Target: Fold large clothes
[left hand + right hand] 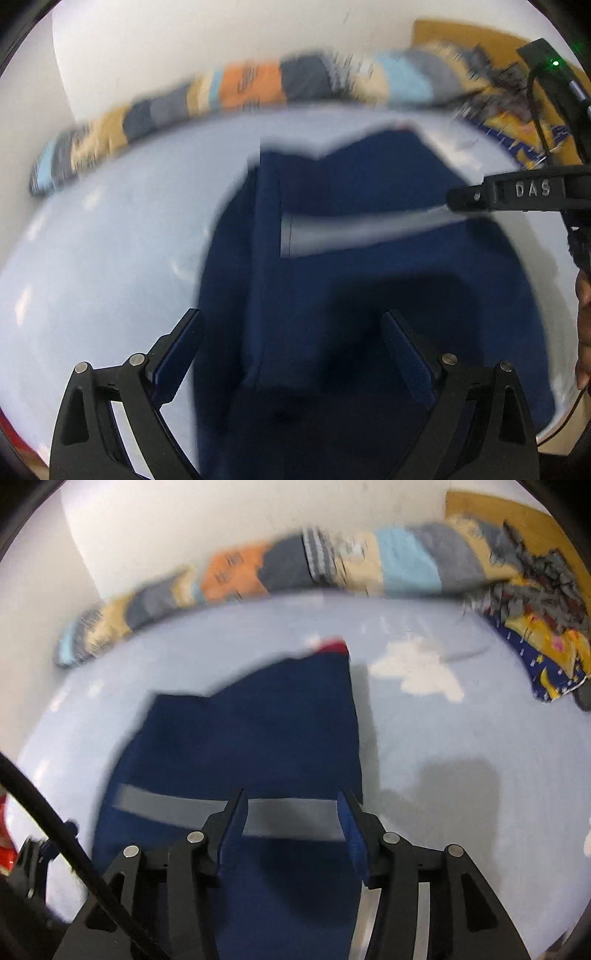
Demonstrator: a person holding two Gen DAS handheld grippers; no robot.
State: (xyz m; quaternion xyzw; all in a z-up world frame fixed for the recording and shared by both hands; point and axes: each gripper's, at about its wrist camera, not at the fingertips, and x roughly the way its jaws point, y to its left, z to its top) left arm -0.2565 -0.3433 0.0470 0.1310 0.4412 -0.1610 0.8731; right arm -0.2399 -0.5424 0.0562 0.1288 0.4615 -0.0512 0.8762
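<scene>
Pale blue bedsheet carries the navy garment; my left gripper and right gripper hover open, empty.

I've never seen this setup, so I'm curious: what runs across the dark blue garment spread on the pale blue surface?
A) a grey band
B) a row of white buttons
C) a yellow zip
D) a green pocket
A: a grey band crosses the navy blue garment from side to side, seen between the open jaws of the right gripper; no buttons, zip or pocket show.
</scene>
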